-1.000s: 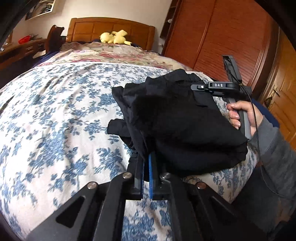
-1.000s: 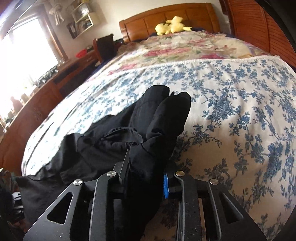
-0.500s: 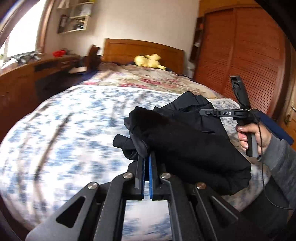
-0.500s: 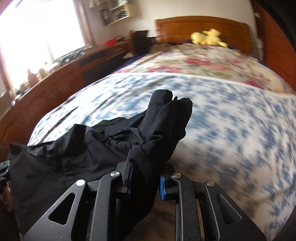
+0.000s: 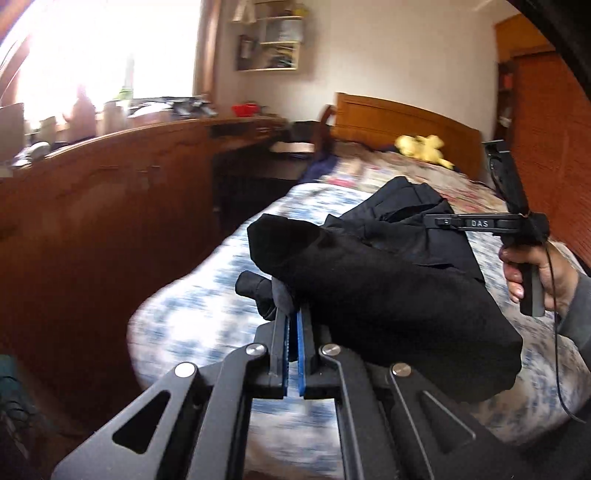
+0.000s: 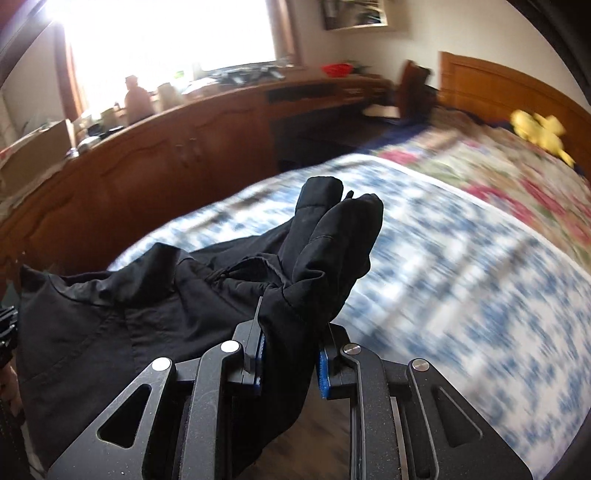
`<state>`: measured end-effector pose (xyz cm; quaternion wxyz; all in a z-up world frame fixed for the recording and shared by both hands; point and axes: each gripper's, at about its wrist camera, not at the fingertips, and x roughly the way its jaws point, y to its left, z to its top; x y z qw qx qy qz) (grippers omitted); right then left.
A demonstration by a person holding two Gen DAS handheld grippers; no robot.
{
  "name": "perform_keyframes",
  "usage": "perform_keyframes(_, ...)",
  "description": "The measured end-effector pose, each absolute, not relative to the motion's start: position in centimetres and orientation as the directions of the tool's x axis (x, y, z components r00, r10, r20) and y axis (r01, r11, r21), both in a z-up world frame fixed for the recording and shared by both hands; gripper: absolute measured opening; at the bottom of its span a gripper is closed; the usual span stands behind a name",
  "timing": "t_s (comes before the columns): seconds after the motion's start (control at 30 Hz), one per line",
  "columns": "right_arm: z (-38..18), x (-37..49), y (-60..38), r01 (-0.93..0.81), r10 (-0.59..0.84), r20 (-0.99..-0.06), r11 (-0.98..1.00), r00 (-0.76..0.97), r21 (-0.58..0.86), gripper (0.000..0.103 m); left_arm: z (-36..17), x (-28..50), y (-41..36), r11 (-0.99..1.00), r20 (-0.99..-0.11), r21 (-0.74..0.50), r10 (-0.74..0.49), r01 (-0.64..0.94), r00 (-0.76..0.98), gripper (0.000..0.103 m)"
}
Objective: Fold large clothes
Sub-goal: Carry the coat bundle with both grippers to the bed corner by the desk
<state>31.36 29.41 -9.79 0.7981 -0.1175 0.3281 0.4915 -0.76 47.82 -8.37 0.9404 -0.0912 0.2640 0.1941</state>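
- Black cloth: the large garment (image 5: 388,295), bunched and hanging in the air over the near edge of the bed, between my two tools.
- Left gripper (image 5: 293,317): jaws closed tight, pinching a thin fold of the garment.
- Right gripper (image 6: 290,332): jaws narrow, clamped on a thick roll of the fabric.
- Step in hand, as I judge it: carrying the bundle. I would keep both pinches firm, hold the hands level with each other, and let no loose tail drag.
- Surface: bedspread (image 6: 461,277), blue flowers on white; soft, so it may ruck.
- Room: wooden headboard (image 5: 399,118), yellow plush toy (image 5: 423,147), long wooden cabinet (image 6: 147,177) under a bright window (image 6: 166,33).
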Motion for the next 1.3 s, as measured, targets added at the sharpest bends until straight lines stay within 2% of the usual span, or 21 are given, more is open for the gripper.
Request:
perform_keyframes(0.27, -8.7, 28.2, 40.5, -0.893, 0.725, -0.62, 0.443, 0.3, 0.086, 0.02, -10.1, -2.6, 53.5, 0.862, -0.559, -0.003, 0.418, -0.506, 0.716, 0.001)
perform_keyframes(0.43, -11.5, 27.0, 43.8, -0.887, 0.65, -0.7, 0.458, 0.296, 0.051, 0.024, -13.4, -2.7, 54.5, 0.847, -0.627, -0.004, 0.412, -0.532, 0.661, 0.003)
perform_keyframes(0.5, -12.5, 26.9, 43.9, -0.884, 0.625, -0.727, 0.464, 0.284, 0.054, 0.031, -14.4, -2.9, 54.3, 0.839, -0.638, -0.005, 0.416, -0.544, 0.648, 0.004)
perform_keyframes(0.53, -12.9, 26.8, 43.6, -0.883, 0.615, -0.737, 0.466, 0.28, 0.053, 0.033, -14.4, -3.3, 53.8, 0.835, -0.636, 0.005, 0.427, -0.55, 0.642, 0.005)
perform_keyframes(0.6, -13.7, 26.8, 42.7, -0.886, 0.602, -0.751, 0.461, 0.273, 0.048, 0.047, -14.2, -3.5, 53.3, 0.829, -0.636, 0.011, 0.438, -0.56, 0.636, 0.008)
perform_keyframes(1.03, -10.5, 24.5, 31.5, -0.899, 0.669, -0.692, 0.433, 0.272, 0.065, 0.05, -9.9, -5.4, 48.7, 0.83, -0.573, 0.071, 0.488, -0.553, 0.659, 0.032)
perform_keyframes(1.17, -9.5, 22.5, 27.4, -0.906, 0.69, -0.675, 0.416, 0.262, 0.073, 0.05, -8.2, -5.0, 45.8, 0.864, -0.548, 0.037, 0.437, -0.502, 0.713, 0.039)
perform_keyframes(1.27, -8.7, 20.9, 24.3, -0.91, 0.703, -0.657, 0.41, 0.271, 0.064, 0.051, -7.3, -3.9, 43.2, 0.894, -0.534, 0.015, 0.386, -0.448, 0.752, 0.051)
perform_keyframes(1.3, -8.4, 20.4, 23.1, -0.909, 0.71, -0.647, 0.412, 0.278, 0.061, 0.052, -7.0, -3.5, 42.3, 0.904, -0.529, 0.007, 0.367, -0.428, 0.765, 0.051)
